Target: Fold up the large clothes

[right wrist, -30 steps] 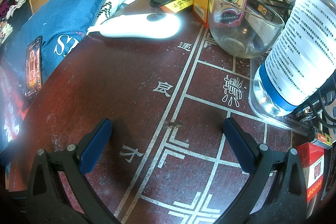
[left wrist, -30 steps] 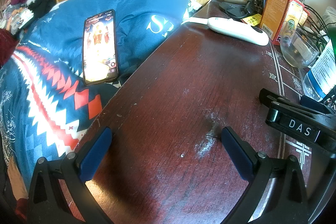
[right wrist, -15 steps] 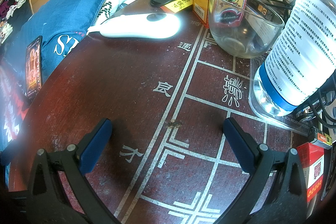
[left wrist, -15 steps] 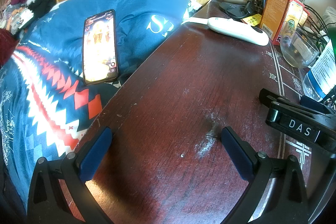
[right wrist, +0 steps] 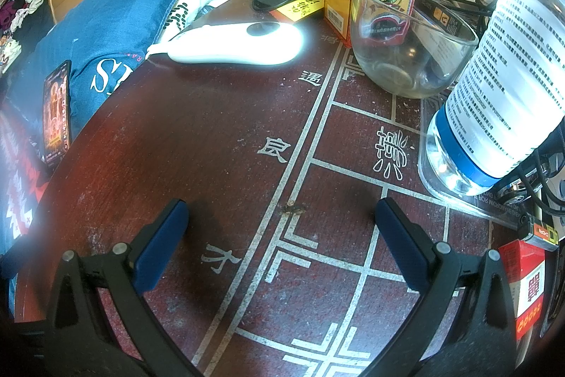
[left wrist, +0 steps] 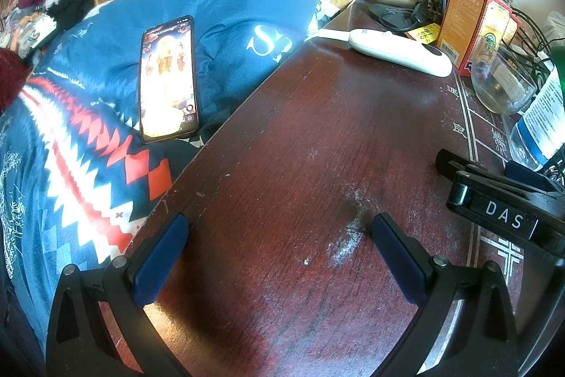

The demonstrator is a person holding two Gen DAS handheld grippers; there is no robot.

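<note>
Left gripper (left wrist: 279,248): jaws wide apart, holding nothing, over the table (left wrist: 317,147).
Right gripper (right wrist: 282,235): jaws spread wide, empty.
Phone (left wrist: 167,78): lit, on the blanket (left wrist: 70,165).
Clothes (left wrist: 46,2): heaped far left, by the headboard.

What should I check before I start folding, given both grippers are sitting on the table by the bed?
1. Left gripper open and empty: ok.
2. Right gripper open and empty: ok.
3. Garment to fold within reach: not ok; only a clothes pile shows far off by the headboard.
4. Bed clear for folding: not ok; a lit phone lies on the blue quilt.
5. Breakables clear of the right gripper: cannot tell; the glass bowl and water bottle stand just ahead.
</note>
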